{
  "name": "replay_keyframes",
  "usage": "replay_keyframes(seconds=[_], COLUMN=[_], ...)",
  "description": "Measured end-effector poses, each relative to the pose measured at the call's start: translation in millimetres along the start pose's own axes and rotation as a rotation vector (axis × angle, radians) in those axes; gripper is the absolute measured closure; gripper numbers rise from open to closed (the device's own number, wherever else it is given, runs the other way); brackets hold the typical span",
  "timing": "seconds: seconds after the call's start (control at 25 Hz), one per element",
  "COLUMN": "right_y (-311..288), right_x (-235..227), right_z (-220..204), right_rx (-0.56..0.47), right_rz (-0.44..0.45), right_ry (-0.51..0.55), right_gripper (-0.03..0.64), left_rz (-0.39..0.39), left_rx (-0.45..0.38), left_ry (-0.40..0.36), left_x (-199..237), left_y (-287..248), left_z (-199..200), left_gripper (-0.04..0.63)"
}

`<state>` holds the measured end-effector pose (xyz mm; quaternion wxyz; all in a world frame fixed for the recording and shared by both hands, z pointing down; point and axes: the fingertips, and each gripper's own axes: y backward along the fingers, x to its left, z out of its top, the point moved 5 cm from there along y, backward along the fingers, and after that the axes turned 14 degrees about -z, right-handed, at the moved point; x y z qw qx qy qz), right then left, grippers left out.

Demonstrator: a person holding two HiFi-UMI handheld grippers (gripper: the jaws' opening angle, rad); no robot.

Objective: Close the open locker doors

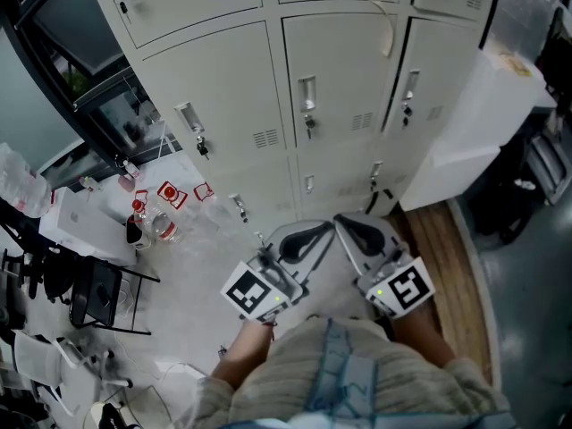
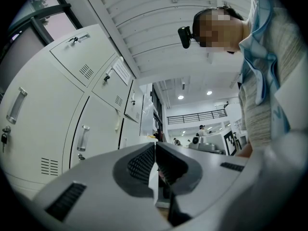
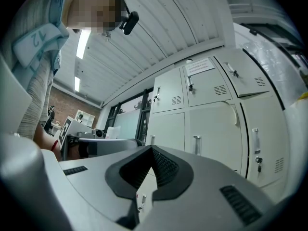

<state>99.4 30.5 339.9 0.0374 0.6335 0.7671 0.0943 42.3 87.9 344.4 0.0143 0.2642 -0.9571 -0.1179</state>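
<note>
A bank of cream locker doors (image 1: 344,88) fills the far part of the head view, each with a handle and a key lock. The doors I see lie flush, except that a dark gap runs along the left edge of the right-hand door (image 1: 436,70); I cannot tell whether it is ajar. My left gripper (image 1: 317,233) and right gripper (image 1: 350,226) are held side by side near the person's chest, tips toward the lockers and apart from them. Both are shut on nothing. The left gripper (image 2: 155,167) sees lockers (image 2: 43,124) to its left; the right gripper (image 3: 150,170) sees lockers (image 3: 216,129) to its right.
A white table (image 1: 85,231) with bottles (image 1: 156,220) stands at the left, with a black chair (image 1: 94,295) beside it. A white cabinet (image 1: 478,123) stands right of the lockers, above a strip of wooden floor (image 1: 442,257). Pale floor lies between me and the lockers.
</note>
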Motion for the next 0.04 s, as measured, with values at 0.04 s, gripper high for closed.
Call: replay_keyframes(seconds=[0.04], right_y=[0.7], right_x=[0.2], right_z=[-0.6], right_rx=[0.001], right_rz=[0.000], right_ry=[0.000], right_gripper=[0.615], left_rz=[-0.001], left_rx=[0.000], left_ry=[0.001], left_x=[-0.3], left_y=[0.1], left_z=[-0.8], left_gripper=[0.592])
